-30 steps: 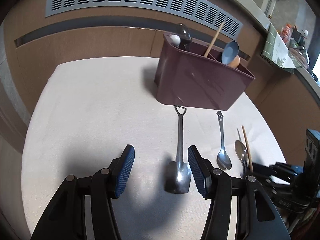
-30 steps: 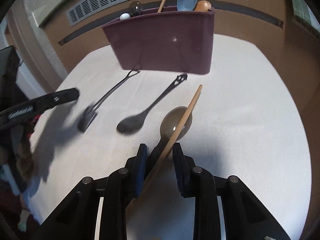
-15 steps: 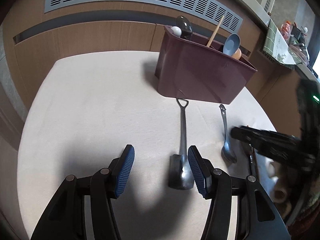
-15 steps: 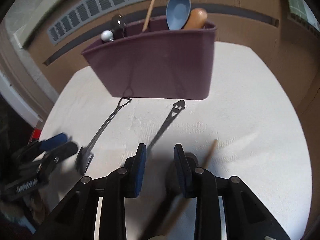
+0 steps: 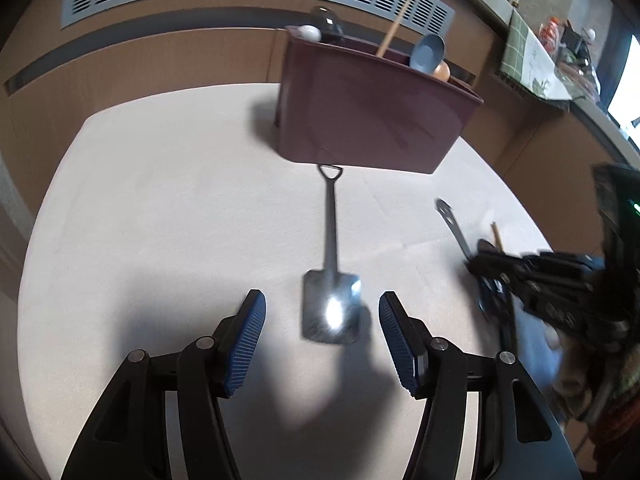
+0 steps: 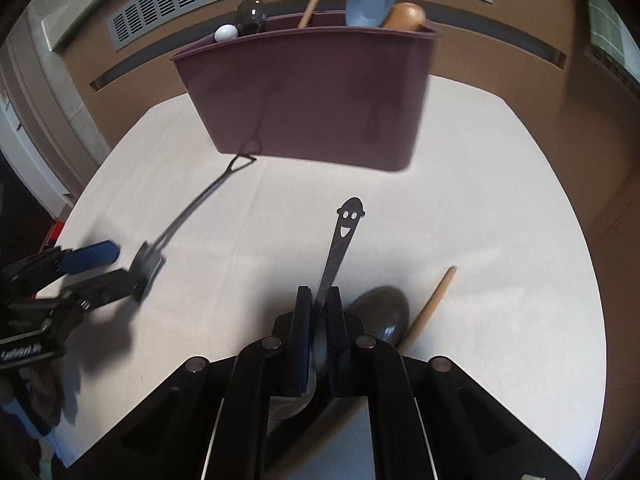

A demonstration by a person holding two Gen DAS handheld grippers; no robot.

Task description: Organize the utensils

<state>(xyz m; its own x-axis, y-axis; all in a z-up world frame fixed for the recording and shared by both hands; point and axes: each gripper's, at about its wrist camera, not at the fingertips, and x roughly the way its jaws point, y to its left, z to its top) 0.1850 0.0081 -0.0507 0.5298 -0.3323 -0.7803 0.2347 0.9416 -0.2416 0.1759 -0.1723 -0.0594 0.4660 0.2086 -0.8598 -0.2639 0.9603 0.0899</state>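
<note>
Right gripper [image 6: 318, 300] is clamping the smiley spoon [image 6: 340, 240] mid-table — lift straight, handle toward the maroon caddy [image 6: 308, 92]; left gripper [image 5: 320, 314], jaws opening, is straddling the shovel spoon [image 5: 330, 304].

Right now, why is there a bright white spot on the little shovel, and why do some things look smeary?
In the left wrist view, light glares off the shiny blade of the shovel, and the other gripper is smeared by motion. In the right wrist view, the shovel and the box look blurry, while the smiley spoon stays sharp.
</note>
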